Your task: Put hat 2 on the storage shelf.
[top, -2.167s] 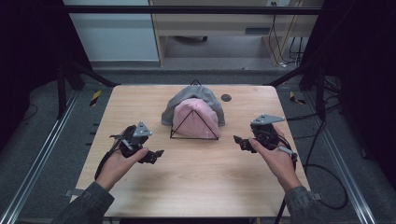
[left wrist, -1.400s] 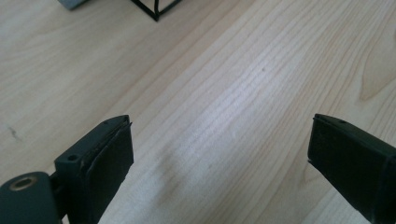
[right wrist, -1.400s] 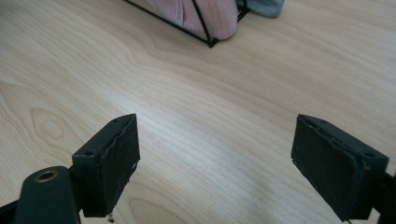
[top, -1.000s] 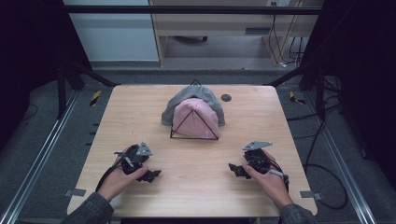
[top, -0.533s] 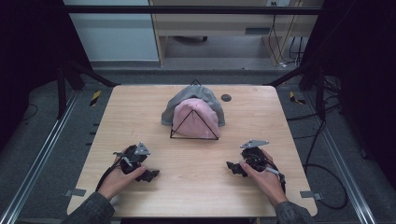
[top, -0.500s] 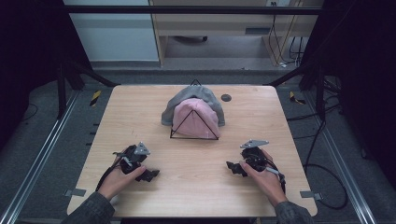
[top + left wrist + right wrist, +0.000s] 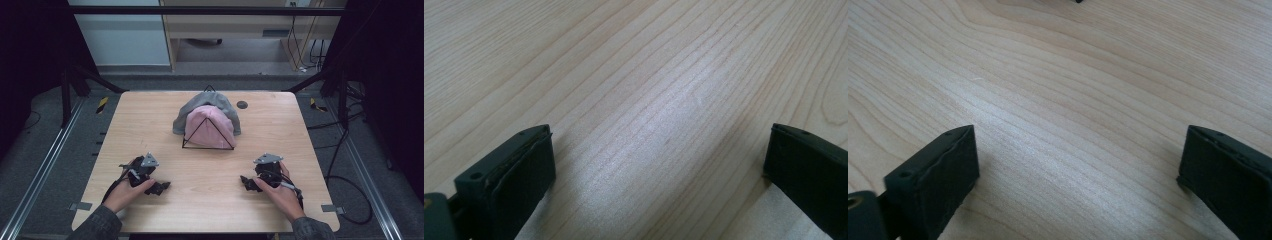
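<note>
Both grippers, left (image 7: 161, 187) and right (image 7: 246, 181), rest spread and empty on my table (image 7: 210, 200), jaws just opening. Pink hat (image 7: 210, 131) and grey hat (image 7: 209, 101) sit stacked well beyond; I judge them finished.

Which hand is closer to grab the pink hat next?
Neither clearly. The left gripper and right gripper sit about equally far from the pink hat, both open and empty. Right looks marginally nearer.

Bright tabletop, dark surroundings, mild sheen

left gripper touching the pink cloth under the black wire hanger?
Apart. High view shows bare wooden table between left gripper and pink cloth.
</note>
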